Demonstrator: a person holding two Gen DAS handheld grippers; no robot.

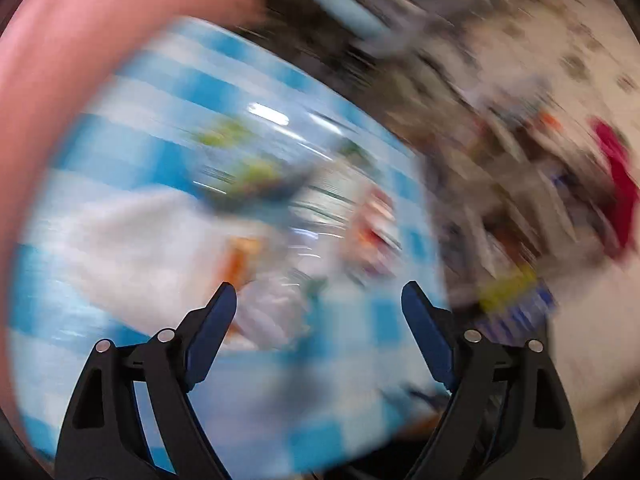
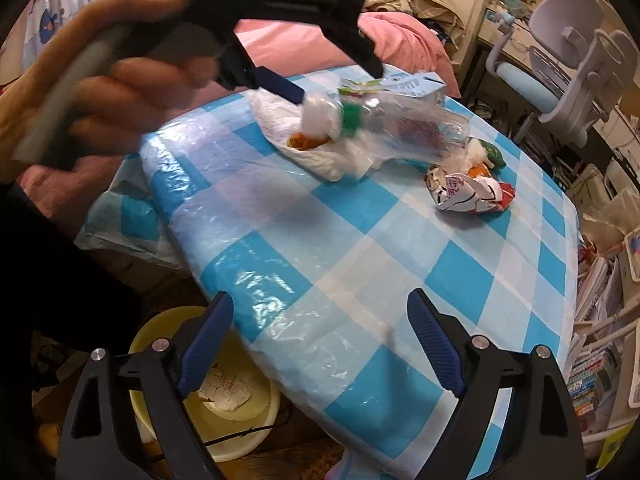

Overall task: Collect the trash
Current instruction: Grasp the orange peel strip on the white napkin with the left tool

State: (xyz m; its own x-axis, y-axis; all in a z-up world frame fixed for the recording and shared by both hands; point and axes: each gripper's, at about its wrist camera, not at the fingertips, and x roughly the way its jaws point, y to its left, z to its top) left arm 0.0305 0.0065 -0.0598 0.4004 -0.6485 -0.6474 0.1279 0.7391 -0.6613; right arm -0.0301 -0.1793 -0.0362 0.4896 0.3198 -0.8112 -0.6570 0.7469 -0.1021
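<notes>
The right wrist view shows trash on a blue-and-white checked table (image 2: 360, 248): a clear plastic bottle (image 2: 416, 128) with a green cap, a white paper towel (image 2: 340, 160) with orange scraps, a pale blue carton (image 2: 416, 84) and a crumpled printed wrapper (image 2: 468, 196). A hand holds my left gripper (image 2: 340, 84) open just above the bottle's cap end, nothing in it. My right gripper (image 2: 320, 300) hangs open and empty over the table's near edge. The left wrist view is badly smeared. There the left gripper (image 1: 320, 292) is open over the paper towel (image 1: 140, 236) and wrapper (image 1: 376, 220).
A yellow basin (image 2: 256, 420) with crumpled paper in it stands on the floor below the near table edge. A pink bed cover (image 2: 400, 40) lies behind the table. A pale desk chair (image 2: 568, 60) and stacked books (image 2: 592, 368) crowd the right side.
</notes>
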